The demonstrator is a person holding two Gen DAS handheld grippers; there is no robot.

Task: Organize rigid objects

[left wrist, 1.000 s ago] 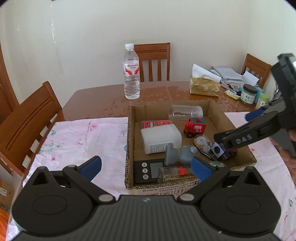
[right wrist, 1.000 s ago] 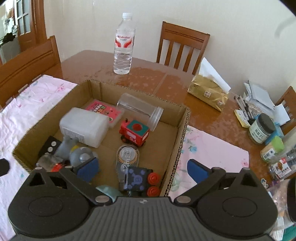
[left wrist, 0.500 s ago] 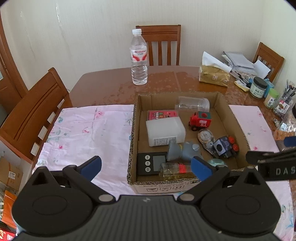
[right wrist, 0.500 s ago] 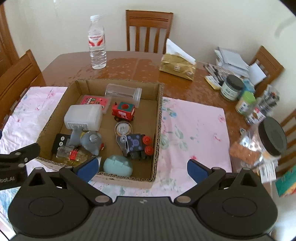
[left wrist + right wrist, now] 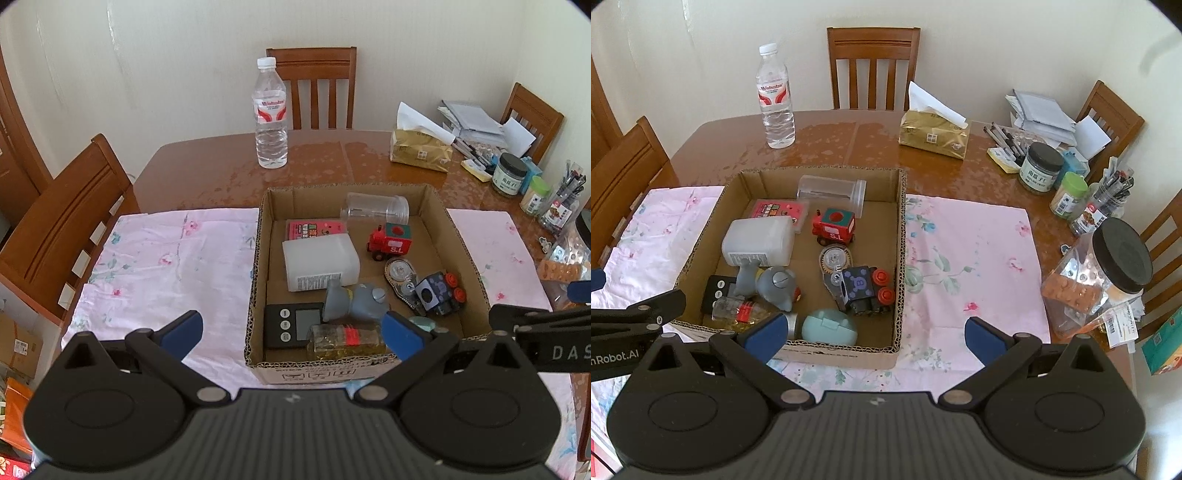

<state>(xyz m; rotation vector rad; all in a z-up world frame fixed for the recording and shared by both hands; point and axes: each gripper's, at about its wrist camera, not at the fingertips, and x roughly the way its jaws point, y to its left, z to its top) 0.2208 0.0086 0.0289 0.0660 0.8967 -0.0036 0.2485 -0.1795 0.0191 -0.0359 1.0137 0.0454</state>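
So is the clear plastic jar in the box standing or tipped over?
Tipped over: the clear jar lies on its side against the cardboard box's far wall.

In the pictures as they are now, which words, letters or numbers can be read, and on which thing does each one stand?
"S.L": red toy train in the cardboard box.
"B": dark toy block car.
"12m": round clear tape dispenser.
"DAS": right gripper.
"nRobot.AI": left gripper.
Clear water bottle's red label: too blurred.
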